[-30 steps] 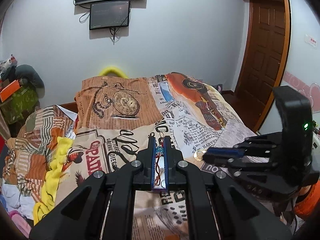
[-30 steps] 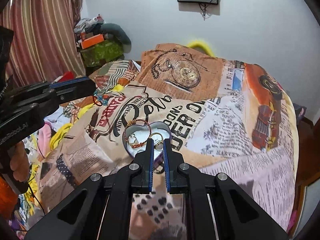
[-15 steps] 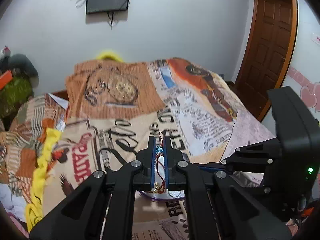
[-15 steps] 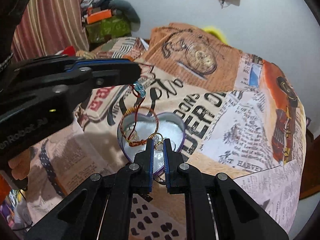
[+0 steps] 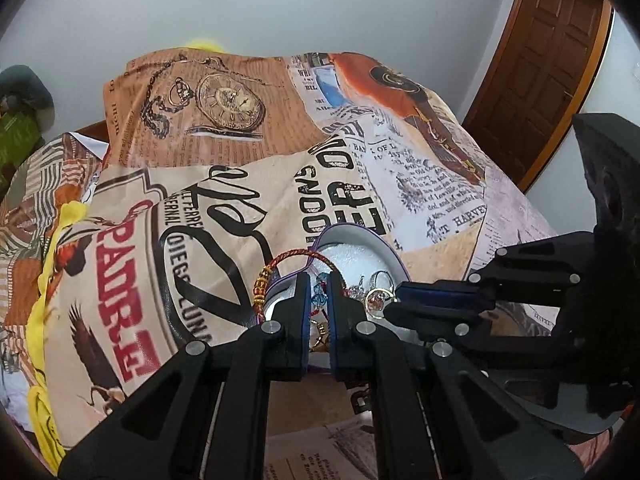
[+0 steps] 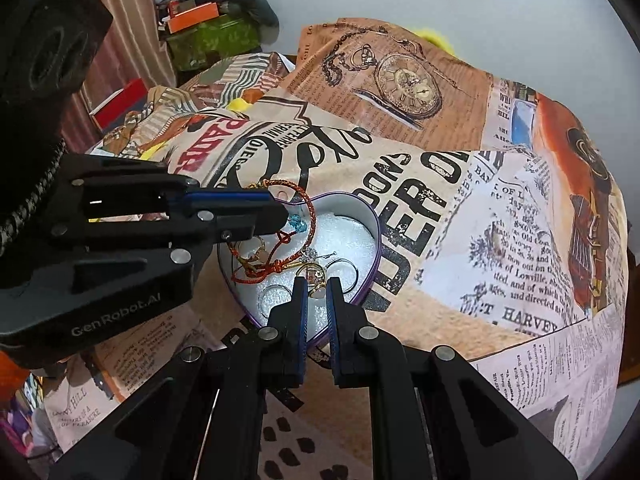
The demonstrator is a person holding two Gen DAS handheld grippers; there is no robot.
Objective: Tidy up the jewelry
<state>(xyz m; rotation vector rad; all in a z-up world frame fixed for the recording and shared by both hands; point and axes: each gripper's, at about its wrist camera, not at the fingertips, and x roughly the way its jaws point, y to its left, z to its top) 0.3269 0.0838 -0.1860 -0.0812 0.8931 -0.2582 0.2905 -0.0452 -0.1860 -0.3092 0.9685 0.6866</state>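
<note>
A heart-shaped purple tin [image 6: 370, 236] with white lining lies on the printed bedspread; it also shows in the left wrist view [image 5: 384, 246]. My left gripper [image 5: 319, 300] is shut on a red cord bracelet with blue beads [image 6: 298, 224], holding it inside the tin's left lobe [image 5: 318, 298]. A red-gold bangle [image 5: 280, 268] leans on the tin's rim. My right gripper [image 6: 317, 292] is shut on a gold ring [image 6: 316, 274] over the tin's lower part. Silver rings [image 6: 342, 264] lie in the tin.
The bedspread [image 5: 240, 168] covers the whole bed. A wooden door [image 5: 548, 48] stands at right. Clutter and boxes [image 6: 208, 28] pile up at the far left by a striped curtain [image 6: 132, 36]. A yellow cloth [image 5: 44, 300] runs down the bed's left side.
Both grippers came down onto the tin. The left one lowered the dangling cord bracelet into the tin; the right one moved forward over the tin with the ring.
</note>
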